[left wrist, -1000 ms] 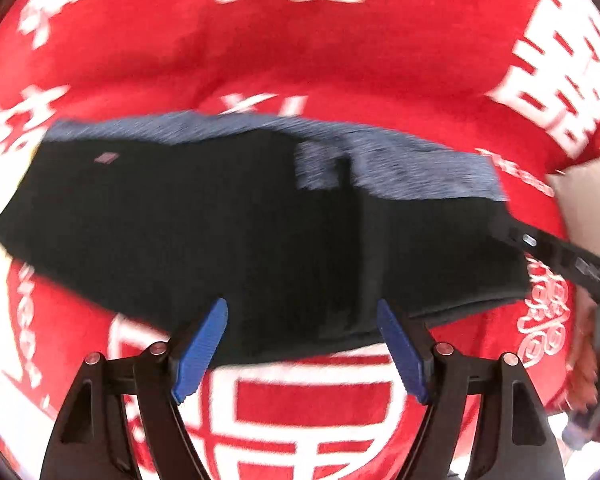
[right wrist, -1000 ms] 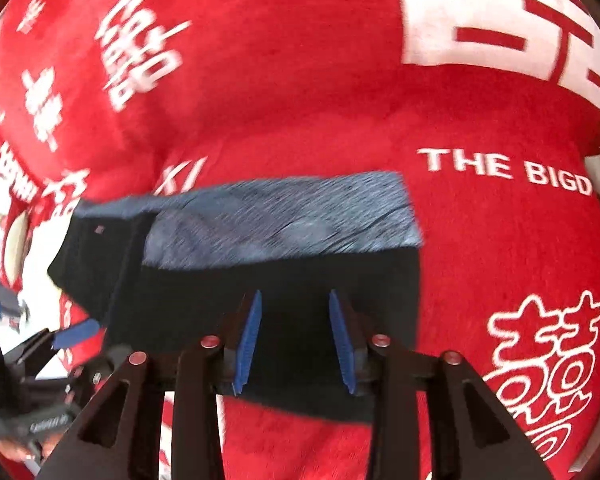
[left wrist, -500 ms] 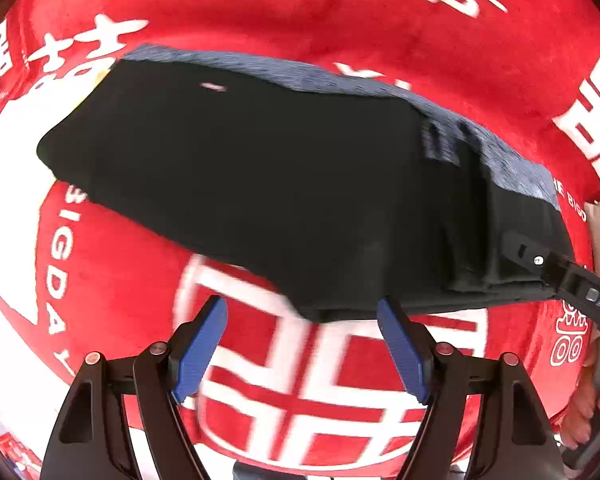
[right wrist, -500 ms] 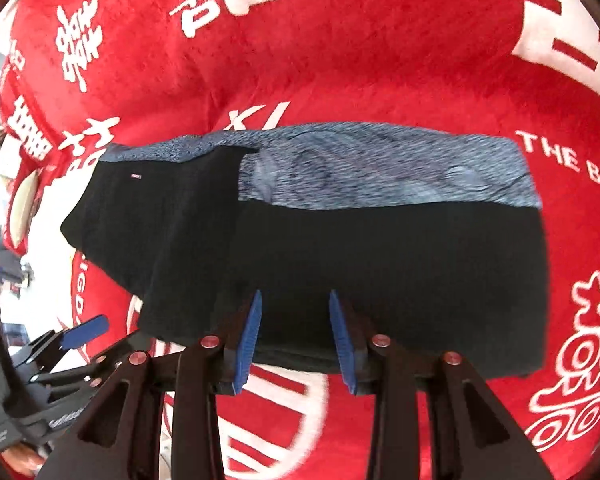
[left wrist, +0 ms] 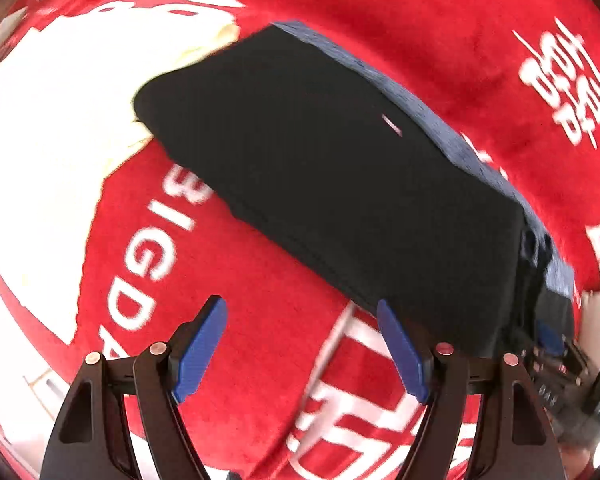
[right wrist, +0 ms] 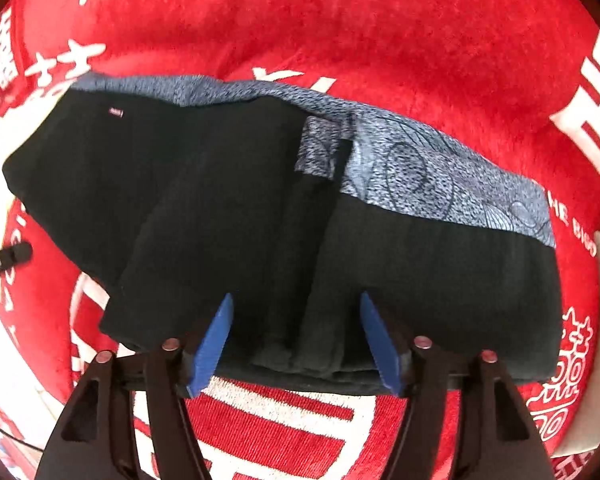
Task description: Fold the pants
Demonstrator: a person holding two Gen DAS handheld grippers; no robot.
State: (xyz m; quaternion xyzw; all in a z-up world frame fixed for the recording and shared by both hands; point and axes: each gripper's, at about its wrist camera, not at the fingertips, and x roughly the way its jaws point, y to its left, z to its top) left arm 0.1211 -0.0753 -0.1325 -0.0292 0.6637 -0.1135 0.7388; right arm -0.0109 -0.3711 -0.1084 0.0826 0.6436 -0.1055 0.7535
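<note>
- Pants [right wrist: 260, 216] lie folded into a compact stack on the red blanket [right wrist: 380, 40], grey waistband on the far edge.
- Right gripper [right wrist: 296, 340] over the pants' near edge; jaws have just been opening, apparently letting go after the fold.
- Left gripper [left wrist: 300, 348] wide, empty, beside the pants' near edge.

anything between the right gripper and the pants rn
Nothing visible. The right gripper, its jaws just opened, hangs directly over the near edge of the folded pants on the red blanket.
</note>
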